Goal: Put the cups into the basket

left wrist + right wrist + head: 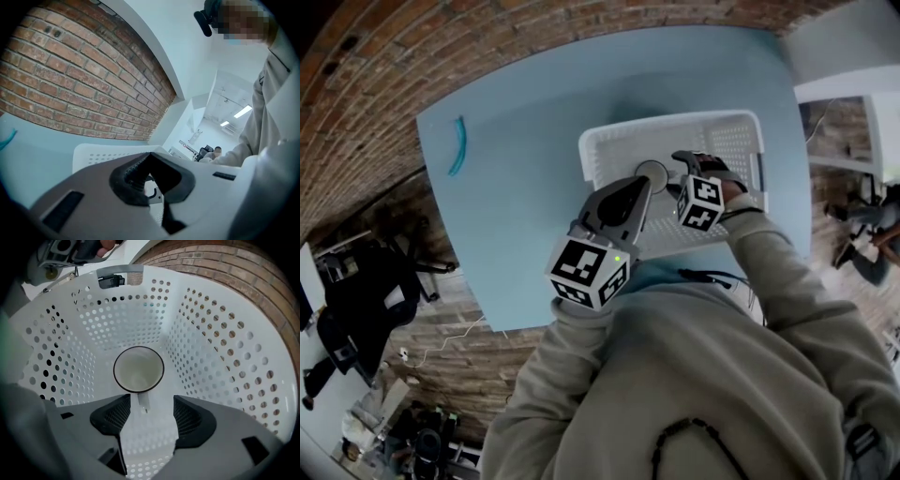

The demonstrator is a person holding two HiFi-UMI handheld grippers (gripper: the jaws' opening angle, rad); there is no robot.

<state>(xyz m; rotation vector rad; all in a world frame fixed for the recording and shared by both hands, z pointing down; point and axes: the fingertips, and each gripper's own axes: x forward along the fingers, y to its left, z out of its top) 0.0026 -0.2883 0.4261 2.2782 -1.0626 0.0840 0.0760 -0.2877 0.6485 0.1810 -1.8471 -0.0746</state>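
A white cup [138, 370] with a dark rim stands upright on the floor of the white perforated basket [220, 348]. Its handle points back between the pads of my right gripper [145, 413], which is open and does not touch it. From the head view the same cup [652, 172] shows inside the basket [675, 127], with my right gripper [682, 161] just to its right. My left gripper [642, 187] hovers over the basket's near left part, tilted upward. Its pads meet in the left gripper view [151, 180], and a scrap of white shows in the slit below them.
The basket sits on a blue table [525, 187] by a brick wall. A curved teal item [459, 145] lies at the table's far left; it shows at the left edge in the left gripper view [7, 138]. The basket's rim [93, 152] shows beyond the left jaws.
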